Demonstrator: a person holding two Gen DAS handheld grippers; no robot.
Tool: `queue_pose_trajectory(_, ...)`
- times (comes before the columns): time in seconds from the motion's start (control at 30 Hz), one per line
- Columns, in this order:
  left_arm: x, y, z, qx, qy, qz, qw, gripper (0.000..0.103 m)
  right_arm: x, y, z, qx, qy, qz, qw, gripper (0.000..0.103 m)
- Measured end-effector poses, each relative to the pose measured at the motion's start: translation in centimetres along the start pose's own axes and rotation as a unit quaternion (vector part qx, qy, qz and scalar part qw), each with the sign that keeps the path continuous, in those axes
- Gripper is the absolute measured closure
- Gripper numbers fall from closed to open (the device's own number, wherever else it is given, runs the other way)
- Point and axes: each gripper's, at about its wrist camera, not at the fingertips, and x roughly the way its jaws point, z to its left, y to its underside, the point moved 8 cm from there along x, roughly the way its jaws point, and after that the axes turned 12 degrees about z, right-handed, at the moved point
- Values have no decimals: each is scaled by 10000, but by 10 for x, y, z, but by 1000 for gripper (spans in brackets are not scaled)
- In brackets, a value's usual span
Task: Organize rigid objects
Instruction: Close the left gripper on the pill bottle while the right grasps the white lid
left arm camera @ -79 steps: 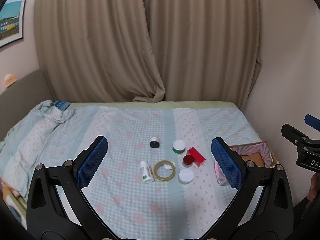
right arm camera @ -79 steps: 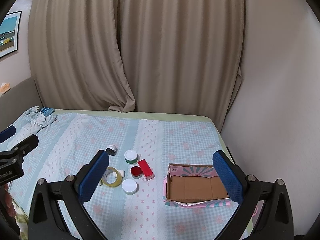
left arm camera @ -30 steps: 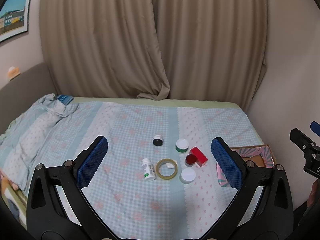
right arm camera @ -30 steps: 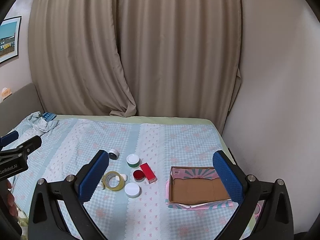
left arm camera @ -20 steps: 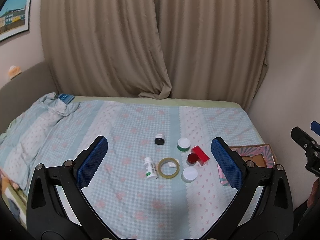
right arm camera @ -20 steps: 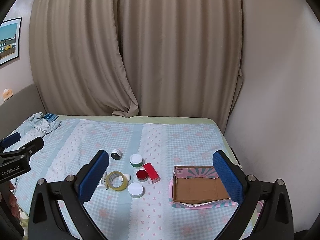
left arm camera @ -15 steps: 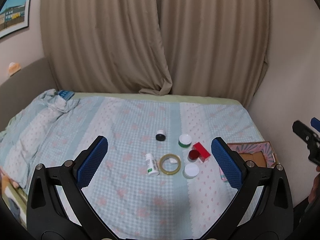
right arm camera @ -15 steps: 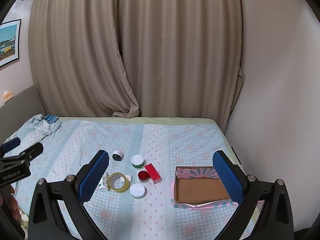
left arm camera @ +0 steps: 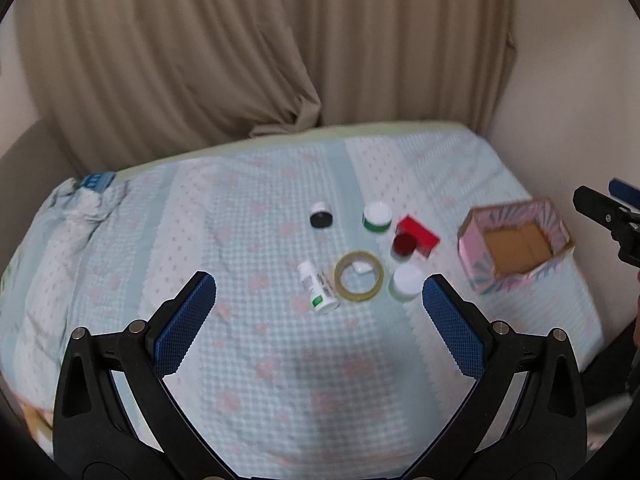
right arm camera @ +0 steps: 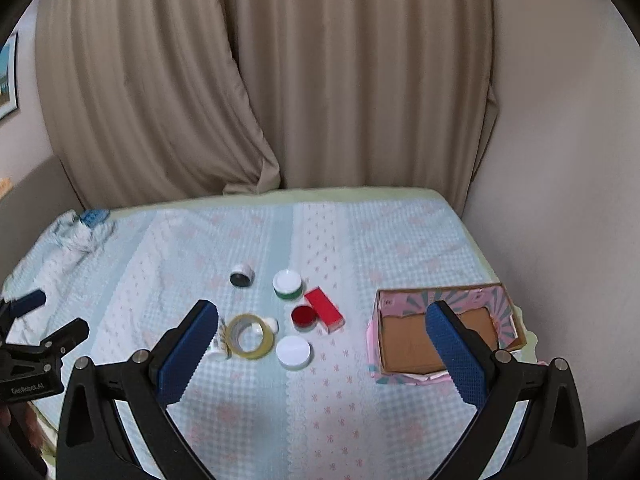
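**Small hard items clustered on a quilted bed, box waiting at the side**

We hold both grippers above a bed (right arm camera: 360, 420) covered in pale blue checked, quilted fabric with pink motifs. Our left gripper (left arm camera: 319, 310) has its jaws spread wide and empty, ridged blue pads facing each other; our right gripper (right arm camera: 322, 340) is likewise released, holding nothing.

The items lie together mid-bed. A translucent yellowish tape ring (right arm camera: 249, 336) lies flat, a small white pill bottle (left arm camera: 318, 293) on its side just beside it. Near them sit a round white lid (right arm camera: 294, 351), a red-capped jar (right arm camera: 304, 317) touching a glossy red rectangular box (right arm camera: 324, 309), a green-sided jar with white lid (right arm camera: 287, 283), and a small black-faced jar (right arm camera: 241, 277).

Well apart, by the wall, an open cardboard box (right arm camera: 412, 342) with pink patterned flaps shows a bare brown floor.
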Motion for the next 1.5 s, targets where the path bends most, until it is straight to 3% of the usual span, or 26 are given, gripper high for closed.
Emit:
queue_pose_trajectory(0.13,50,-3,4,68,121,375,9992,0,38,14,9,-263,116,299,9991,0)
queue_pose_trajectory(0.27,107,-7,15,-222,249,793,9963,1,81,30,13,-350,114,613,9974,0)
queue_pose_trajectory(0.5,213,-8,36,-748,271,1636,9833,1,169,49,22,-308,-18,1331,9906,0)
queue_pose_trajectory(0.7,298,-3,51,-1240,282,2498,9599,1,245,57,32,-304,-66,1842,9824,0)
queue_pose_trajectory(0.87,358,5,51,-1617,354,3156,9343,1,302,69,42,-489,-61,2209,9740,0)
queue_pose_trajectory(1.1,401,12,50,-1659,154,3656,9157,1,349,87,49,-887,-50,2664,9598,0)
queue_pose_trajectory(1.43,422,20,40,-1673,201,3812,9090,10,385,100,54,-1149,-33,3006,9468,0)
queue_pose_trajectory(1.5,426,28,37,-1655,276,3953,9031,20,392,102,58,-1284,-2,3010,9449,0)
